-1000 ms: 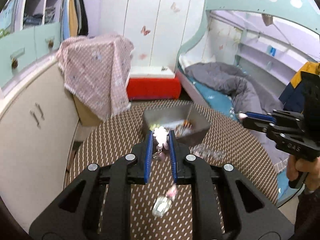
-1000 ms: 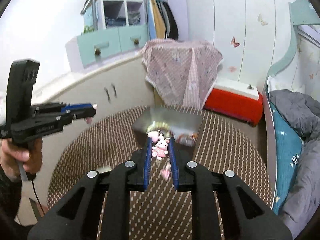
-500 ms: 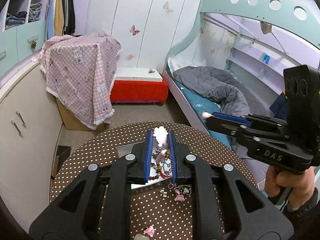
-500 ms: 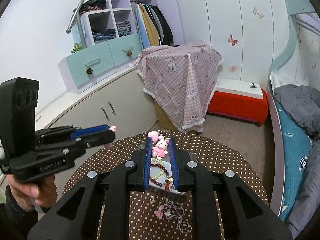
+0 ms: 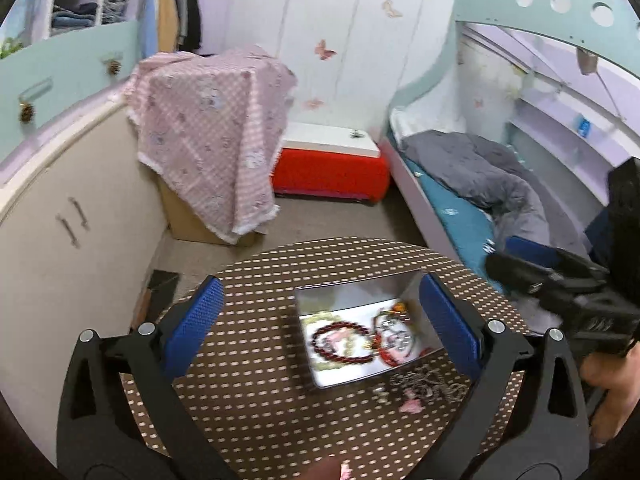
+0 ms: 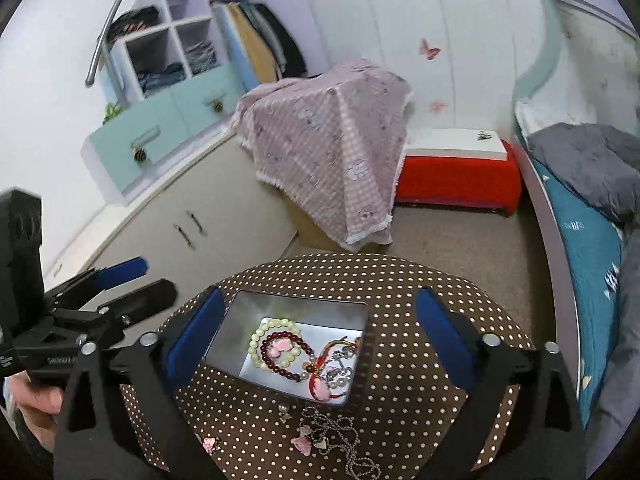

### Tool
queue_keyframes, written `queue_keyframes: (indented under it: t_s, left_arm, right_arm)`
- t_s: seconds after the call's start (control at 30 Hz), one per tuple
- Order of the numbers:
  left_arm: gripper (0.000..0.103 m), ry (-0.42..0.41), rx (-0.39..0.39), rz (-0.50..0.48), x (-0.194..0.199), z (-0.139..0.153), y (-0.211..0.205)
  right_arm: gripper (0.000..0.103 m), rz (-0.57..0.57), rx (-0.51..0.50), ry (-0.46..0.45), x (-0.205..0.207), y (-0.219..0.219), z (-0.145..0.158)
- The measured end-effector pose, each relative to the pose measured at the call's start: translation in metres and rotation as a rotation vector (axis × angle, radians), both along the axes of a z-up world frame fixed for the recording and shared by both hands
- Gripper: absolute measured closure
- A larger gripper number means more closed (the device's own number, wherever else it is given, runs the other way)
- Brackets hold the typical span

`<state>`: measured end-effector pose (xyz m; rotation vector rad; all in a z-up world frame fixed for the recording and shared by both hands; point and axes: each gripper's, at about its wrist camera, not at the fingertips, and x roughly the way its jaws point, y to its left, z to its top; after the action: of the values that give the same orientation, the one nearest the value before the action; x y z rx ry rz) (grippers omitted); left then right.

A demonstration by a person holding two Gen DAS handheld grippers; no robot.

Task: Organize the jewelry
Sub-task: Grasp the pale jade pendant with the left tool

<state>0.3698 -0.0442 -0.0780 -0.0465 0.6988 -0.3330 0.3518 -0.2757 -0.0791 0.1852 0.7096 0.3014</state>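
A silver metal box (image 6: pixel 240 312) stands on the round brown dotted table (image 6: pixel 420 372). It holds a dark red bead bracelet (image 6: pixel 286 360), a pale bead bracelet (image 6: pixel 256 340), a red cord piece (image 6: pixel 320 364) and pink charms. It also shows in the left wrist view (image 5: pixel 316 296). A silver chain necklace (image 6: pixel 344 436) and small pink charms (image 6: pixel 302 444) lie on the table in front of the box. My left gripper (image 5: pixel 320 320) is open and empty above the box. My right gripper (image 6: pixel 316 328) is open and empty above the box.
A beige cabinet (image 6: pixel 192 220) stands left of the table, a pink-cloth-covered box (image 6: pixel 328 140) and a red chest (image 6: pixel 456 176) behind it, a bed (image 6: pixel 580 216) on the right. The table edge curves close behind the box.
Both grippers have opened wide and let go of their pink charms, which no longer show between the fingers. Both now hang over the metal box.
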Motion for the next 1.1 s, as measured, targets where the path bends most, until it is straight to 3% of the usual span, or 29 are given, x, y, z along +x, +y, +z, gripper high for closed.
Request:
queue_keyframes:
  t_s: [0.6,1.1]
  left_arm:
    - [0.007,-0.123,0.033,0.051,-0.075,0.014,0.041]
    - [0.007,-0.056,0.092,0.018,-0.119,-0.037,0.054]
  right_arm:
    - [0.008,-0.001,-0.036,-0.092,-0.058,0.008,0.022]
    - [0.008,0.001,-0.02,-0.052,-0.104,0.006,-0.004]
